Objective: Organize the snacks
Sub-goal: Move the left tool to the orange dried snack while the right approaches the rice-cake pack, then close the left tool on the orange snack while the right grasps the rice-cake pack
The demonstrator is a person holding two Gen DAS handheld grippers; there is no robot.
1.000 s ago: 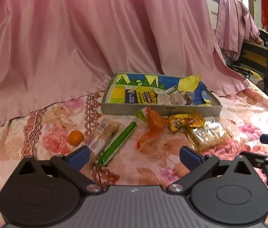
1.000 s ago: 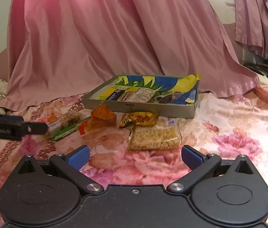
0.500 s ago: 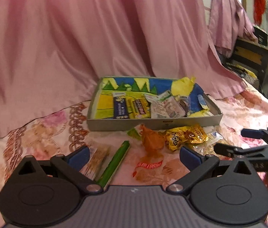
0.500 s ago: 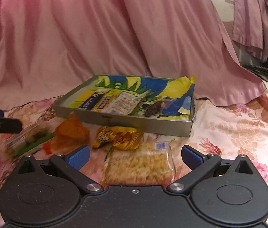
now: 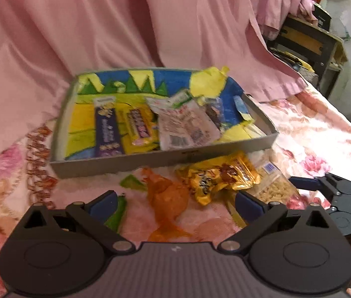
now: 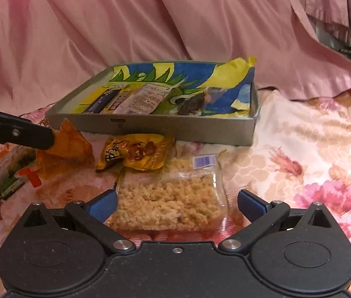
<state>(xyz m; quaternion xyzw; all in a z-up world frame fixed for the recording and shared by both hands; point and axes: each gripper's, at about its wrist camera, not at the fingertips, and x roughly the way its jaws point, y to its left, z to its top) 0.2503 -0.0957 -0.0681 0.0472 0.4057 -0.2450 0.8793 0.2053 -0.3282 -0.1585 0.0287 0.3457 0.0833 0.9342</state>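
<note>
Left tool (image 5: 175,203) is held open over the crumpled orange plastic snack bag (image 5: 168,196), which lies between its fingers on the floral bedspread (image 6: 299,149), just short of the shallow grey cardboard tray (image 5: 150,159). Right tool (image 6: 176,204) is held open too, framing the clear packet of puffed-rice bars (image 6: 170,201), long axis crosswise. Each packet is nearest its own tool.
</note>
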